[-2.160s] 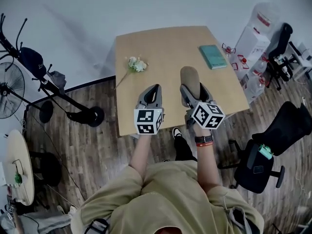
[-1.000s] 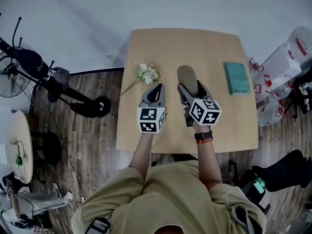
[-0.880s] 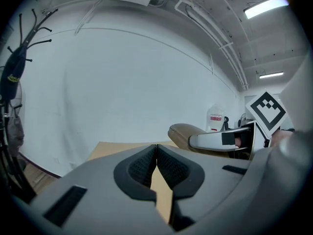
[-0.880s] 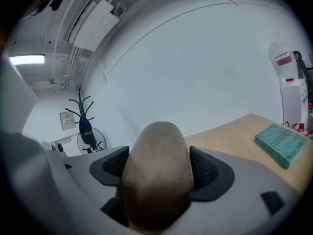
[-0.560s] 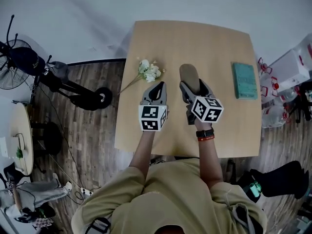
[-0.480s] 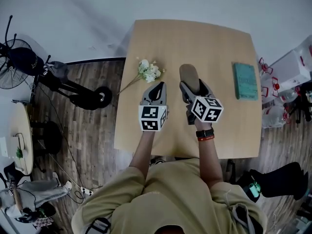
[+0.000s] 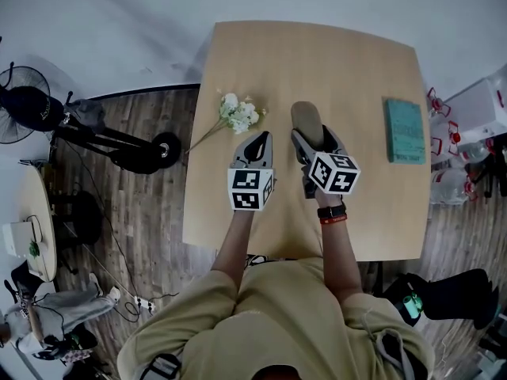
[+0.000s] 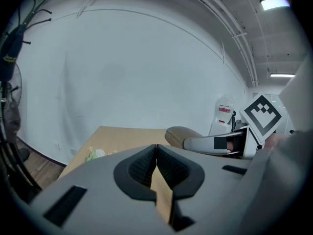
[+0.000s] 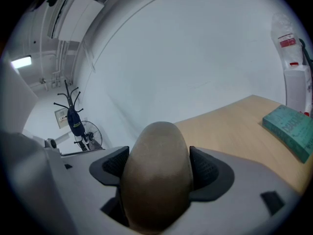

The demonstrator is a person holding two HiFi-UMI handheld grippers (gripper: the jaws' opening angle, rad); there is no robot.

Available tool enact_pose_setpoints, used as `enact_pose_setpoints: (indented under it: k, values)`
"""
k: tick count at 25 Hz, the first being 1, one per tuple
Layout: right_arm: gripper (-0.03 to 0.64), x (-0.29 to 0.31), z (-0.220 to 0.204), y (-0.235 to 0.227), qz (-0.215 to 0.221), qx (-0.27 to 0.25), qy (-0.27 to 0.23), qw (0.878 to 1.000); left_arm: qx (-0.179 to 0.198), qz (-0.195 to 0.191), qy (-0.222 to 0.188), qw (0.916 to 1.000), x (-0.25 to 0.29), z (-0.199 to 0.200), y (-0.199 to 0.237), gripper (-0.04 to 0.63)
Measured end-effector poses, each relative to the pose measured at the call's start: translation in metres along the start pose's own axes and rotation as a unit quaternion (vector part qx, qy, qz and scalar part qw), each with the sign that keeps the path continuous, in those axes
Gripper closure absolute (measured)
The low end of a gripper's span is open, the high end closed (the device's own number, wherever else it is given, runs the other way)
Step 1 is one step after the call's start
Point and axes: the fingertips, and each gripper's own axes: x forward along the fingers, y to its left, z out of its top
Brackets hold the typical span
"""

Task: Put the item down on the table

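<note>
— Right gripper view first: what are the fingers (image 9: 209, 168) doing?

— Pinching a brown oval item (image 9: 156, 180) from both sides, low on its body, so its rounded end pokes out ahead of them. What it is exactly, I can't tell. The grip looks snug, which makes sense for something being carried.

— And where is it?

— Head view puts the right gripper (image 7: 311, 142) and the item above the middle of the counter (image 7: 317, 54). I'd judge it's off the surface, not resting, since the wood shows below and beyond it.

— The left gripper (image 7: 255, 142)?

— Its fingers (image 8: 139, 168) are pressed together at the tips with nothing between them. It hangs just beside the right one, idle, likely kept out of the way.

— Anything crowding the landing spot?

— A white flower sprig (image 7: 238, 115) lies toward the person's left and a teal book (image 7: 405, 131) well off to the right. The bare wood between them sits under the item, which is probably why it's held there: lower it, then let go.

— Risk?

— It's rounded, so it may rock or roll if released tilted.
</note>
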Motion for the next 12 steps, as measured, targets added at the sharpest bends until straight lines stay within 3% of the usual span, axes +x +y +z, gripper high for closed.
enact_pose_setpoints:
  k: [12]
  values:
    - [0.219, 0.046, -0.033, -0.047, -0.026, -0.004, 0.042, 0.999, -0.009, -0.005, 0.035, 0.9994, 0.039, -0.029, 0.003, 0.572]
